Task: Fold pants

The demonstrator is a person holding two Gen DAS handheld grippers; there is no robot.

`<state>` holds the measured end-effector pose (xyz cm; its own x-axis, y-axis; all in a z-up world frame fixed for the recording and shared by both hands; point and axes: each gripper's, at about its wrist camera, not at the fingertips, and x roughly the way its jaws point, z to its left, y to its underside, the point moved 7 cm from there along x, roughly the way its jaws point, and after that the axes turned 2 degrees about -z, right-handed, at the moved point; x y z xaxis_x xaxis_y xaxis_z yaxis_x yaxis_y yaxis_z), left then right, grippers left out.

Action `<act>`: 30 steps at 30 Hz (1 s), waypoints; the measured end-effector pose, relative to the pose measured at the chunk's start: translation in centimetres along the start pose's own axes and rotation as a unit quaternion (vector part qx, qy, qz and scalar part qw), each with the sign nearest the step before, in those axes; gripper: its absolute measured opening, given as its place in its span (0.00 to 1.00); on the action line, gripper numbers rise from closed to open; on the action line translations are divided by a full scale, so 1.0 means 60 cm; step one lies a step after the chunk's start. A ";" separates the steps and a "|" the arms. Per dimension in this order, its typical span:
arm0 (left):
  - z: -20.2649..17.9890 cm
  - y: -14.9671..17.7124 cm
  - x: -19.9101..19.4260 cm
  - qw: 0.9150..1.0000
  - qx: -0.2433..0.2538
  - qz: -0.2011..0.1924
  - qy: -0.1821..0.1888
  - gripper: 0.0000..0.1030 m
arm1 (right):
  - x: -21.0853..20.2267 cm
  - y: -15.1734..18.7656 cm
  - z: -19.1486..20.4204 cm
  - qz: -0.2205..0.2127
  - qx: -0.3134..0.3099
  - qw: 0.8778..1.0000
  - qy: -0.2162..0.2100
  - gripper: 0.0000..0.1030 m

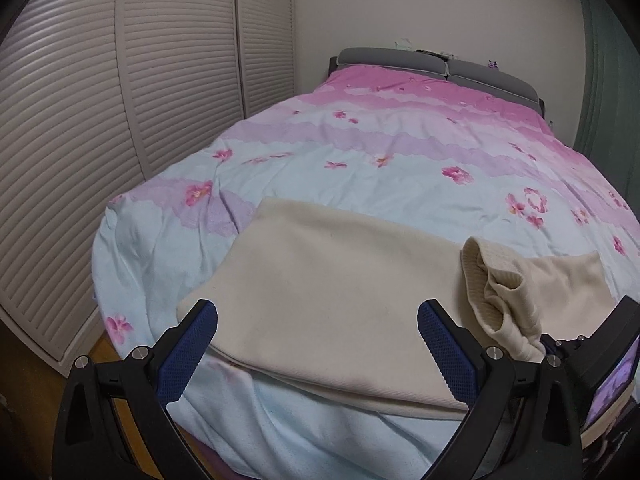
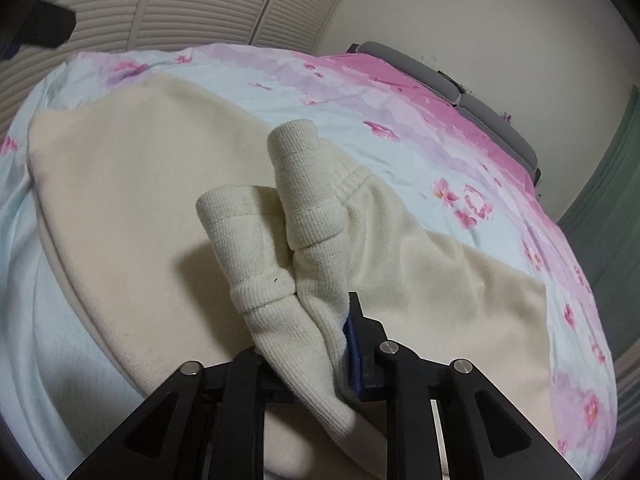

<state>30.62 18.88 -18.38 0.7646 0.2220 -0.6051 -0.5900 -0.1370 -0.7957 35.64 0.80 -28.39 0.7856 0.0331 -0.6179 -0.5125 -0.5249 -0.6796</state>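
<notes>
Left wrist: pants (image 1: 328, 300) overhang the bed (image 1: 360, 152) near edge.

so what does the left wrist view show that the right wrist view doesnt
Only the left wrist view shows the left gripper, jaws wide open with nothing between them, hovering over the folded cream pants.

Only the right wrist view shows the right gripper shut on the bunched ribbed cuffs, seen close up.

Both show the pants lying on the floral duvet, the grey headboard and the louvred wardrobe doors.
</notes>
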 end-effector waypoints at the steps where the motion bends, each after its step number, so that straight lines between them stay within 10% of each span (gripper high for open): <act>1: -0.001 0.001 -0.001 1.000 0.001 0.001 0.001 0.99 | 0.000 0.000 0.001 0.005 0.001 1.000 0.003 0.25; 6: 0.000 0.003 -0.017 1.000 0.001 0.000 0.007 0.99 | -0.043 0.013 0.007 -0.005 0.020 1.000 -0.011 0.50; 14: -0.017 -0.011 -0.042 1.000 -0.003 -0.015 0.017 0.99 | -0.147 0.032 -0.059 -0.070 0.152 0.979 -0.114 0.50; 23: -0.152 -0.024 -0.019 0.995 -0.001 -0.027 0.098 0.99 | -0.148 0.123 -0.282 -0.040 0.379 0.921 -0.082 0.50; 30: -0.216 0.012 0.020 0.992 0.021 -0.038 0.120 0.92 | -0.156 0.252 -0.337 -0.018 0.481 0.876 -0.022 0.50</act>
<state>34.50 6.55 -20.02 0.8436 -0.0060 -0.5369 -0.5353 -0.0874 -0.8401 27.57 -24.64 -24.89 0.8037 0.0791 -0.5897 -0.5597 0.4365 -0.7044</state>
